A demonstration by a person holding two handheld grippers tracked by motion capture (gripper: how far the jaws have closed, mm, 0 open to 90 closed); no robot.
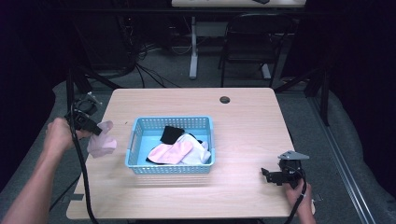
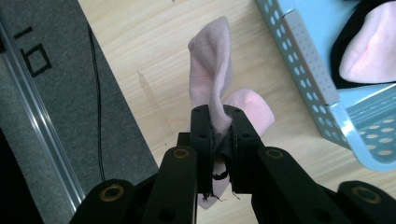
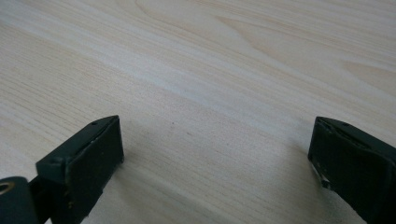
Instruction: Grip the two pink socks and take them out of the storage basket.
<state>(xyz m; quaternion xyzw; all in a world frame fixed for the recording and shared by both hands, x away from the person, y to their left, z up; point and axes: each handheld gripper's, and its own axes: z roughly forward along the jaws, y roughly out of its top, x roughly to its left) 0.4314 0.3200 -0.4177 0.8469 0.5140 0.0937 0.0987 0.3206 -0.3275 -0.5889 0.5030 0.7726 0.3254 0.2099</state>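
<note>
My left gripper (image 1: 97,129) (image 2: 219,122) is shut on a pale pink sock (image 1: 102,142) (image 2: 212,70), held above the table's left edge, just left of the blue basket (image 1: 135,144) (image 2: 299,56). The sock folds upward past the jaws and also hangs below them. Inside the basket lie another pink sock (image 1: 170,151) (image 2: 369,51), a white one (image 1: 198,149) and a black one (image 1: 171,134). My right gripper (image 1: 267,174) (image 3: 212,154) rests low over bare wood at the table's front right, open wide with nothing between its jaws.
The light wooden table (image 1: 247,126) has a cable hole (image 1: 225,99) near its far edge. Grey floor (image 2: 60,93) lies to the left of the table. A black chair (image 1: 252,42) and a second desk's leg (image 1: 193,46) stand behind.
</note>
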